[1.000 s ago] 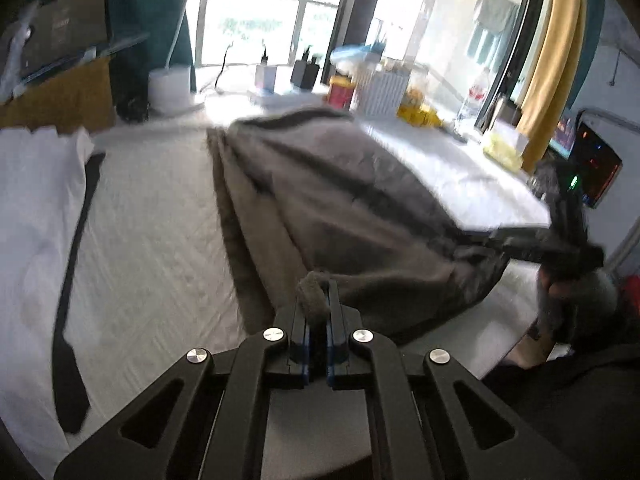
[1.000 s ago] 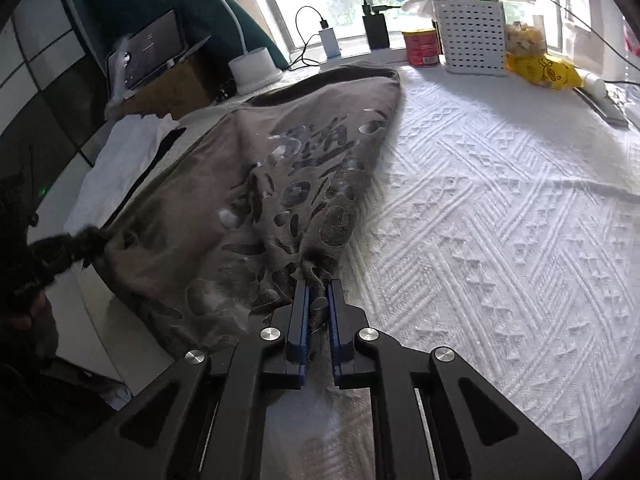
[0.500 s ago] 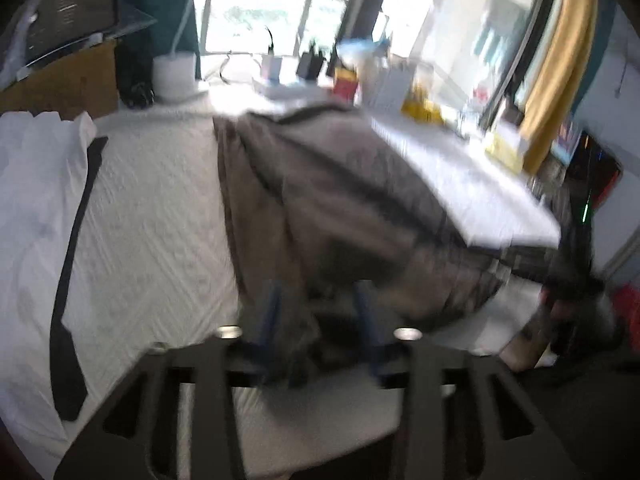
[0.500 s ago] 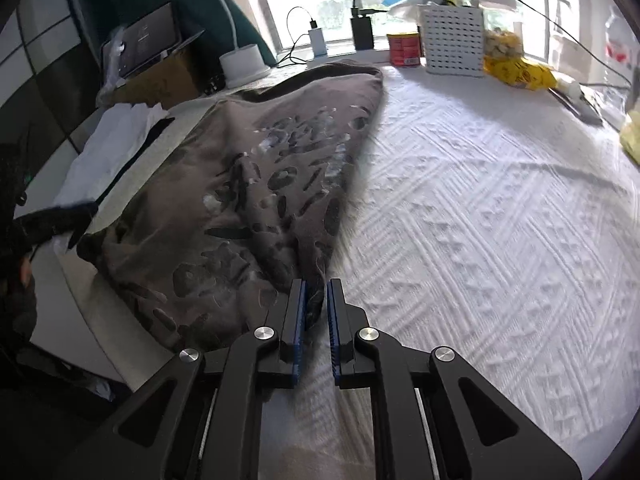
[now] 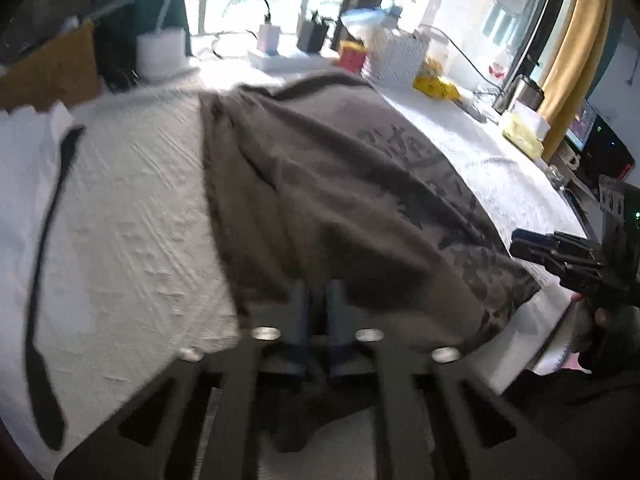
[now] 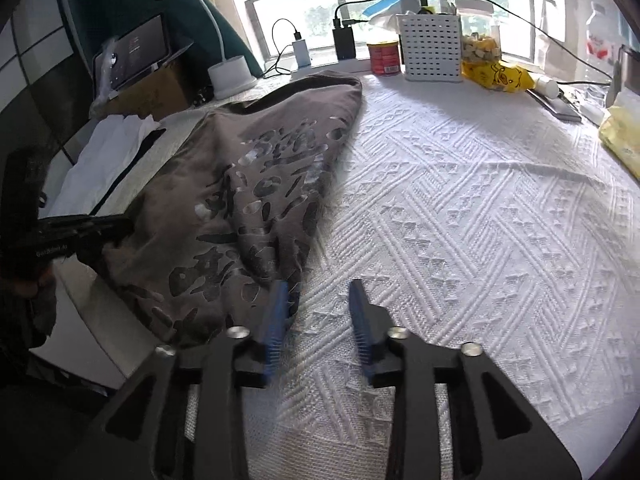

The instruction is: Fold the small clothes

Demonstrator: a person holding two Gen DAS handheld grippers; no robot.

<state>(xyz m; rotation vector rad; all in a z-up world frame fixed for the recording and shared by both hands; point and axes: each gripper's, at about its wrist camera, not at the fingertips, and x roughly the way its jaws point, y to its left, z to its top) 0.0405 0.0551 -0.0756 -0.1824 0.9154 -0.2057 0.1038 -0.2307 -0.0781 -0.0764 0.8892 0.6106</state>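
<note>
A grey-brown garment with a dark print lies folded lengthwise on the white textured cover. Its near hem drapes over the tips of my left gripper, which is shut on that hem. From the right wrist view the left gripper pinches the garment at its left corner, past the table's edge. My right gripper is opening, with only white cover between its blue pads. The garment's near right corner lies against the left pad. In the left wrist view the right gripper sits just off the cloth's corner.
A white cloth with a black strip lies left of the garment. Along the window stand a lamp base, chargers, a red can, a white basket and a yellow bag. The table's front edge is close.
My right gripper's jaws have parted and let go of the garment's corner. The left gripper opened, moved forward and shut again on the hem. The garment lies flatter.
</note>
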